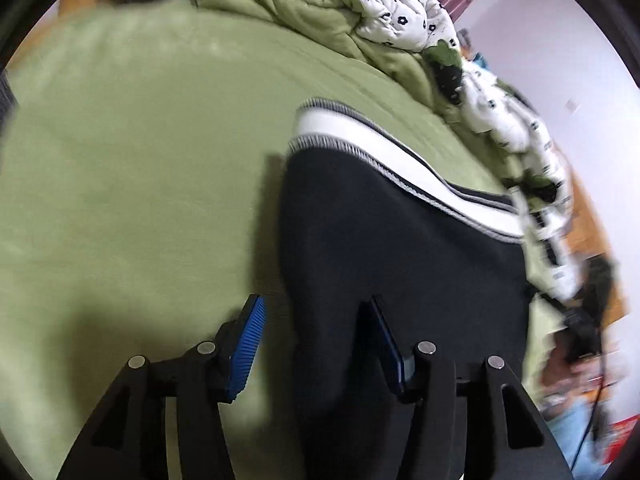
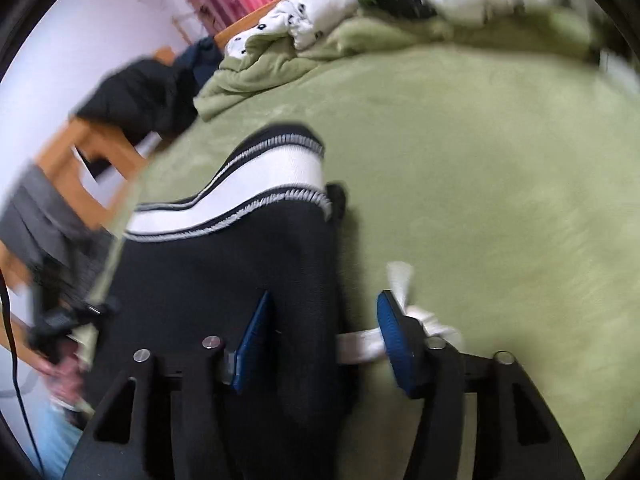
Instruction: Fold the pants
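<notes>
Black pants with a white striped waistband lie on the green bed cover. My left gripper is open, its fingers astride the pants' left edge near the waist. In the right wrist view the same pants and waistband show. My right gripper is open, its jaws astride the pants' right edge. A white drawstring lies by its right finger. The other gripper shows at the far left, blurred.
A rumpled green and white flowered quilt is heaped along the far side of the bed. A wooden chair with dark clothes stands beside the bed. Cables hang at the edge.
</notes>
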Available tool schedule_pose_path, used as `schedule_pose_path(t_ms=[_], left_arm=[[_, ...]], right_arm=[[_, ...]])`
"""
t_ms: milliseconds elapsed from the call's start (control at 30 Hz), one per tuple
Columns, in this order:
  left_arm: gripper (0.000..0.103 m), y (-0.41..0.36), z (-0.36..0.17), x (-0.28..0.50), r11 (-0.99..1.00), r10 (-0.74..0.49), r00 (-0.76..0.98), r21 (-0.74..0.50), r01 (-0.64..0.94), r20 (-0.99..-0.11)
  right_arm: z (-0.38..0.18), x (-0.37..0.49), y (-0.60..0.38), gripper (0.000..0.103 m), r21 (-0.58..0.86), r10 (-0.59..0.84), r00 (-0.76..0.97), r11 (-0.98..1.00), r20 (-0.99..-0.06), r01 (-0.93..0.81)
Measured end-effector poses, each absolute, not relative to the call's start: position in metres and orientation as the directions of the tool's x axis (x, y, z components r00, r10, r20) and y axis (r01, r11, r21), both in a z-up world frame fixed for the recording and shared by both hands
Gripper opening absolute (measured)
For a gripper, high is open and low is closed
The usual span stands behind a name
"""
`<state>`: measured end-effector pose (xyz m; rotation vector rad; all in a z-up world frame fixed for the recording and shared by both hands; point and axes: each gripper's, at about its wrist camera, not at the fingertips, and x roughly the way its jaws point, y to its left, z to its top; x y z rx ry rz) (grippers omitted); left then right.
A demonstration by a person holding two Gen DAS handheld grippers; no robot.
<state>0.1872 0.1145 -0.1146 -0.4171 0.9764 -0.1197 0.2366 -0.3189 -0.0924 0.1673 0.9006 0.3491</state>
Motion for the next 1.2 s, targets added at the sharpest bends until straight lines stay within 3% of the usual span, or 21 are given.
schedule_pose_path(t_ms=[67,233,367,400,467,567,767,1200], left_arm=[[0.051,0.114,-0.088,0.184,0.934,-0.236,0.628,-0.351,-0.062,-0.741],[0.054,0.095,-0.052,0.231,0.932,-0.275,0.697,-0.362,0.024,-0.662],[0.057,0.067,-0.069,0.276,0.970,-0.200,0.703,-0.239,0.045,-0.682],[0.057,0.063,-0.086,0.288,0.987,-0.118,0.684,-0.161,0.000,-0.720],[0.057,0.057,-0.109,0.297,0.993,-0.078,0.655,-0.117,-0.016,-0.751],[0.064,0.058,-0.117,0.289,0.992,-0.084,0.697,-0.124,-0.008,-0.712],[0.069,0.055,-0.120,0.286,0.993,-0.080,0.711,-0.116,-0.002,-0.699],[0.080,0.044,-0.122,0.287,0.997,-0.069,0.709,-0.080,0.018,-0.702]], right_arm=[[-0.066,0.229,-0.323,0.052,0.240,0.333,0.643,0.943,-0.690,-0.231],[-0.029,0.249,-0.276,0.050,0.173,0.356,0.686,0.930,-0.635,-0.323],[-0.056,0.285,-0.233,0.048,0.141,0.379,0.658,0.912,-0.651,-0.385],[-0.070,0.292,-0.227,0.048,0.112,0.337,0.654,0.926,-0.677,-0.361],[-0.103,0.310,-0.223,0.043,0.062,0.259,0.626,0.946,-0.736,-0.319],[-0.096,0.315,-0.233,0.043,0.143,0.315,0.614,0.939,-0.724,-0.313],[-0.098,0.308,-0.224,0.042,0.079,0.276,0.648,0.945,-0.710,-0.317],[-0.105,0.312,-0.227,0.045,0.127,0.328,0.638,0.932,-0.697,-0.341]])
